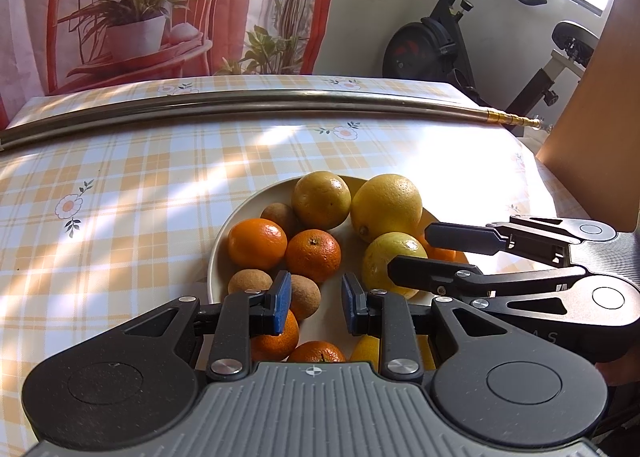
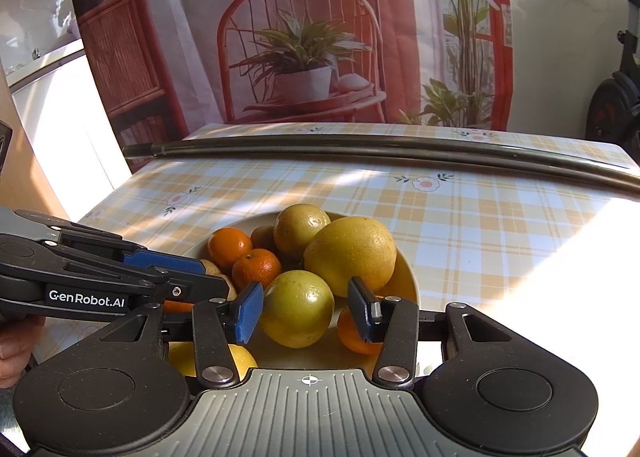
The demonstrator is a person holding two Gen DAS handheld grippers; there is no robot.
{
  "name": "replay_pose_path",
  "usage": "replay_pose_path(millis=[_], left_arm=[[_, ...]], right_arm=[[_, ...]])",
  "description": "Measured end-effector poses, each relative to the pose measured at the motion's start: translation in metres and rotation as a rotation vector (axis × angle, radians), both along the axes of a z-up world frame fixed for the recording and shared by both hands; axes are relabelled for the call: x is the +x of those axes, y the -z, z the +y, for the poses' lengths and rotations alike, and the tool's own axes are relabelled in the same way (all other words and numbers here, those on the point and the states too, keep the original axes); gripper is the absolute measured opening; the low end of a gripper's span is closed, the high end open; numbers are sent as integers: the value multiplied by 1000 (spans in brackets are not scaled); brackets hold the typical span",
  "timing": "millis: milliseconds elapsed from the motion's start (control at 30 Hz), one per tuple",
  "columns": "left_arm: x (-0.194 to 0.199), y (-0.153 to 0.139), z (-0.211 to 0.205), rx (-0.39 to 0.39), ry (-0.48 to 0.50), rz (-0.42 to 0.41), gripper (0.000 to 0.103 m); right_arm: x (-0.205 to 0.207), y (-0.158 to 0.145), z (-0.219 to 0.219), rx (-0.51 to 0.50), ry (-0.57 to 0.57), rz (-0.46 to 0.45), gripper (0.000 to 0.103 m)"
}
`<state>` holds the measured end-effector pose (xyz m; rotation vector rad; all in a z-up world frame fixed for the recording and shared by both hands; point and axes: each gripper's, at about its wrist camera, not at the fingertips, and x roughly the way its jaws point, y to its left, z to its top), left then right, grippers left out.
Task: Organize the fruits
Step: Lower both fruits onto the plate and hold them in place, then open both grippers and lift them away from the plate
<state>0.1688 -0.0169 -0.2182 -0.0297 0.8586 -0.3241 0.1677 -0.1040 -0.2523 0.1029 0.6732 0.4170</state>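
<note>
With both grippers hanging over the one bowl (image 1: 224,245), comes down to which fruit sits between which jaws.

Right gripper (image 2: 306,311): jaws wide open, nothing held, straddling the yellow-green citrus (image 2: 297,309). Blue pad on its left flank, black pad on its right, small gap each side, contact not confirmed. Fruit near-round, so no long axis to align to; straight ahead and already in the gap. Closest hand to any grab.

Left gripper (image 1: 316,303): jaws also open, empty. Gap aimed at bare bowl floor just short of the mandarin (image 1: 313,255); brown kiwi-like fruit (image 1: 306,296) just beside the left pad, not between the pads. Would need a nudge forward for the mandarin or leftward for the brown one.

Rest of pile: large yellow citrus (image 2: 350,255) behind and touching the straddled one, likely to shift once that lifts. Second mandarin (image 1: 257,243) farther left in the bowl.

No sorting destination visible on the checked tablecloth (image 1: 120,193); only a metal rod (image 1: 240,107) at the far side.
</note>
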Motion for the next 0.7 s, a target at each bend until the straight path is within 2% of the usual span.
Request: replay_pose_path(millis=[267, 567, 633, 700], left_arm=[[-1, -4, 3, 8, -13, -8, 29], [-11, -20, 6, 8, -24, -53, 29], [-14, -25, 8, 7, -30, -68, 30], [-18, -30, 9, 8, -35, -80, 33]], right_arm=[[-1, -2, 1, -6, 10, 10, 41], [-10, -17, 1, -20, 24, -22, 43], [-13, -22, 0, -22, 35, -34, 47], [-16, -27, -1, -15, 46, -45, 58]])
